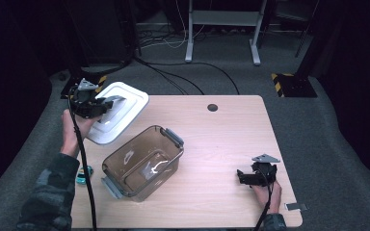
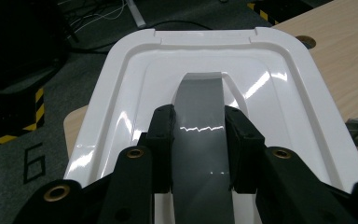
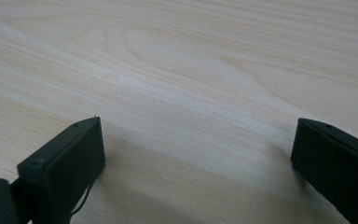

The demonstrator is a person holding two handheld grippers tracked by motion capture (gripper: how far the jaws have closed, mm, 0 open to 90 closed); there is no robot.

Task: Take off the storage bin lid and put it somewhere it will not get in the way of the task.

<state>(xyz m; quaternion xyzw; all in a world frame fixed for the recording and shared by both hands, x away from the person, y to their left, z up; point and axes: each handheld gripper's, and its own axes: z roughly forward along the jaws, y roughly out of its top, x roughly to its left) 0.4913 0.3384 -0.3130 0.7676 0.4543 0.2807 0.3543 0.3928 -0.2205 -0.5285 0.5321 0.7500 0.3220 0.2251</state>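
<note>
Your table (image 1: 221, 144) carries a clear storage box (image 1: 142, 163) left of centre, lying at an angle with its mouth open to the ceiling. Beyond it, at the far-left corner, you hold the white lid (image 1: 120, 113) tilted up off the wood, part of it jutting past the table edge. Your left forearm reaches forward along the table's left side; the left gripper (image 1: 101, 103) is clamped on the lid's grey handle (image 2: 199, 140), one jaw on each side. Your right hand rests low at the near right, and the right gripper (image 1: 243, 177) sits with jaws spread wide over bare wood, holding nothing.
</note>
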